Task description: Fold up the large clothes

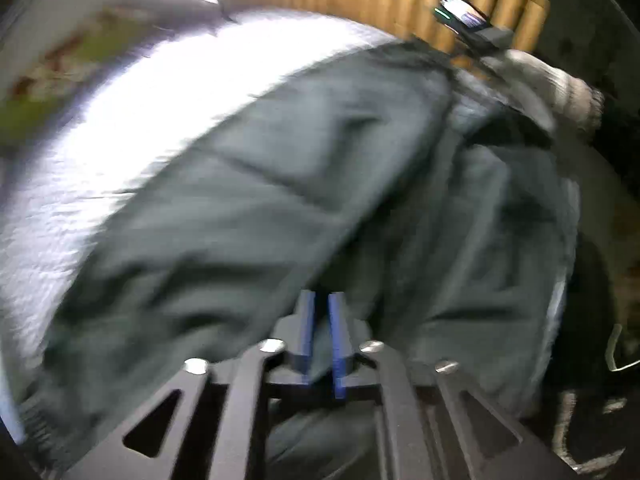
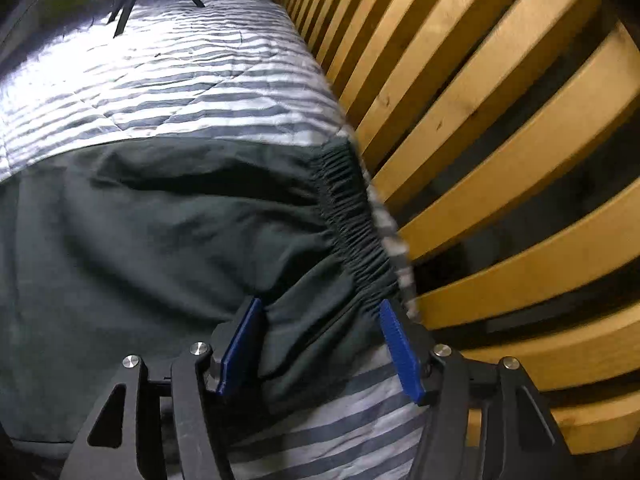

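A dark green garment [image 1: 280, 200] lies spread over a striped bed cover [image 1: 100, 140]. In the blurred left wrist view, my left gripper [image 1: 322, 295] has its blue pads [image 1: 307, 332] close together with a fold of the garment filling the narrow gap. My right gripper [image 2: 320, 302] stands open over the garment's [image 2: 160, 240] corner. The gathered elastic hem [image 2: 356, 232] runs down between its blue pads [image 2: 400, 344], which do not press on it. The right gripper's body [image 1: 468, 20] and a pale sleeve [image 1: 560, 88] show at the far side in the left wrist view.
The striped bed cover [image 2: 160, 80] ends at a wall of wooden slats [image 2: 500, 160], right beside the hem. Dark thin legs [image 2: 128, 8] stand at the far end of the bed. A patterned floor or rug [image 1: 60, 80] lies beyond the bed's left side.
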A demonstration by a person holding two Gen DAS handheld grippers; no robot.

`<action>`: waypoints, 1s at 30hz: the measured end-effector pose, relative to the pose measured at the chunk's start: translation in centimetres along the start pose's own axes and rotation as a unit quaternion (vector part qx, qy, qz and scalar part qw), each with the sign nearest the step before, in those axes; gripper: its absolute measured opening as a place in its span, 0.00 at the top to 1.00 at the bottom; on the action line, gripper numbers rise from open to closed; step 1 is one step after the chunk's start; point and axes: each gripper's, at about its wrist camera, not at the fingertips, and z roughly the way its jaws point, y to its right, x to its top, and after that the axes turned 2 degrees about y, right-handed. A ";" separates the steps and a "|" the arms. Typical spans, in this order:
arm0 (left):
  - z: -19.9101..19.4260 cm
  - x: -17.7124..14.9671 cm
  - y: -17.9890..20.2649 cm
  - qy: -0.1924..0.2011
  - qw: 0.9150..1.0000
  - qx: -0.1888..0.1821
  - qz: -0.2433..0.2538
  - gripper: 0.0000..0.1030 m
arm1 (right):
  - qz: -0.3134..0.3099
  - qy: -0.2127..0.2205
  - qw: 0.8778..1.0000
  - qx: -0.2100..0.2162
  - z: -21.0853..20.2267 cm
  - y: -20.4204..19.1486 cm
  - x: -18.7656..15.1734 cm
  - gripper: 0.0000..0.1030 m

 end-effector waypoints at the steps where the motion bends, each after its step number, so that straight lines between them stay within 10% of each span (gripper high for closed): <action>1: -1.6 -0.8 -1.7 0.008 1.000 0.006 -0.027 0.69 | 0.002 0.003 1.000 -0.002 -0.3 0.1 -0.1 0.45; 7: -6.2 -7.2 -7.7 0.007 0.989 0.055 -0.139 0.69 | 0.031 0.042 0.994 0.100 -5.6 -0.3 -2.0 0.45; 14: -5.2 -11.7 -1.7 -0.013 0.994 -0.001 -0.111 0.63 | -0.039 0.063 0.960 0.272 -14.8 -4.5 -9.4 0.45; 22: -4.2 -13.1 2.1 -0.020 0.997 -0.012 -0.073 0.61 | -0.118 0.052 0.942 0.310 -18.0 -8.9 -13.9 0.45; 30: -5.4 -18.1 3.2 -0.038 0.995 -0.009 -0.091 0.61 | -0.342 0.089 0.873 0.337 -22.4 -21.7 -15.0 0.46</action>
